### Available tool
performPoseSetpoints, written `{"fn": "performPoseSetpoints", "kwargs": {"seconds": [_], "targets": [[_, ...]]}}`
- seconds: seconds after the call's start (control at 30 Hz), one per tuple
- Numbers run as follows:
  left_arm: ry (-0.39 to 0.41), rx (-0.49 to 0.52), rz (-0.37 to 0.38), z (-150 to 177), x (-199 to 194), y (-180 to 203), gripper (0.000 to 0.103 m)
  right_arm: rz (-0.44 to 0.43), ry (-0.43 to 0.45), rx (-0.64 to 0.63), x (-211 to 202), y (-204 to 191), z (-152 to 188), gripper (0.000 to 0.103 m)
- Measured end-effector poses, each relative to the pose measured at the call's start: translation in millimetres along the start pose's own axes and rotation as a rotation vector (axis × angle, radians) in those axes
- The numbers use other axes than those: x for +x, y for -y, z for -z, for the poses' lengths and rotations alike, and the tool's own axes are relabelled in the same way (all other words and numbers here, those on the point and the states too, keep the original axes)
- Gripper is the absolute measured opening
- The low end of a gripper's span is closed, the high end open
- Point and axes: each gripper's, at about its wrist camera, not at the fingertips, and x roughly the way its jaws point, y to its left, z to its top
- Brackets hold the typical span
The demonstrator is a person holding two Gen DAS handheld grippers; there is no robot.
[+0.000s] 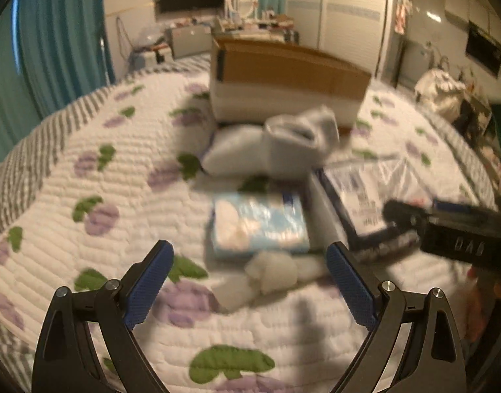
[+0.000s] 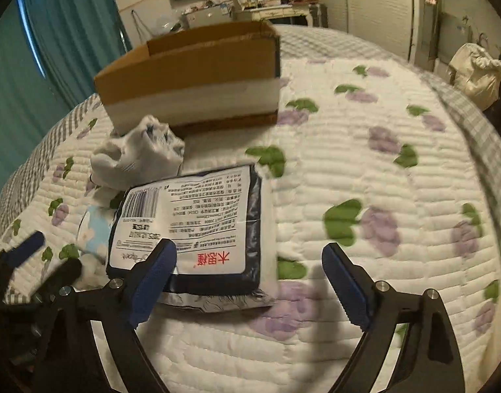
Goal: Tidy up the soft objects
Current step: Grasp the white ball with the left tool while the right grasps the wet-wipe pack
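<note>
On the quilted bed lie a light blue tissue pack (image 1: 260, 222), a small white wad (image 1: 270, 270) in front of it, a white and grey cloth bundle (image 1: 283, 144), and a dark-edged white packet with a printed label (image 2: 191, 229). My left gripper (image 1: 250, 281) is open and empty, just short of the white wad. My right gripper (image 2: 248, 281) is open and empty, its left finger over the packet's near edge. The right gripper also shows in the left wrist view (image 1: 414, 229). The cloth bundle shows in the right wrist view (image 2: 139, 157).
An open cardboard box (image 2: 198, 75) stands on the bed behind the objects; it also shows in the left wrist view (image 1: 283, 75). The quilt (image 2: 381, 180) has purple and green patterns. Teal curtains hang at left; a cluttered dresser stands at the back.
</note>
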Motion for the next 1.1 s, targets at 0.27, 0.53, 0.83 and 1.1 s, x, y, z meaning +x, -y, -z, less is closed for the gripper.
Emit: {"fn": "performPoseSetpoints", "kwargs": {"seconds": [0.27,0.53,0.83,1.1], "targets": [[-0.072,0.003,0.017,13,23,4,0.095,-0.019,-0.012,-0.047,11,-12,3,0.088],[-0.088,0.000,0.036,7,30,3,0.076,-0.073,0.040,-0.063,-1,-18,6,0.055],[-0.109,0.054,0.102,7,20,11,0.040,-0.098,0.102,-0.071,-24,-20,9,0.041],[-0.075,0.047,0.131,2,-7,10,0.032,-0.097,0.176,-0.063,-60,-22,6,0.040]]}}
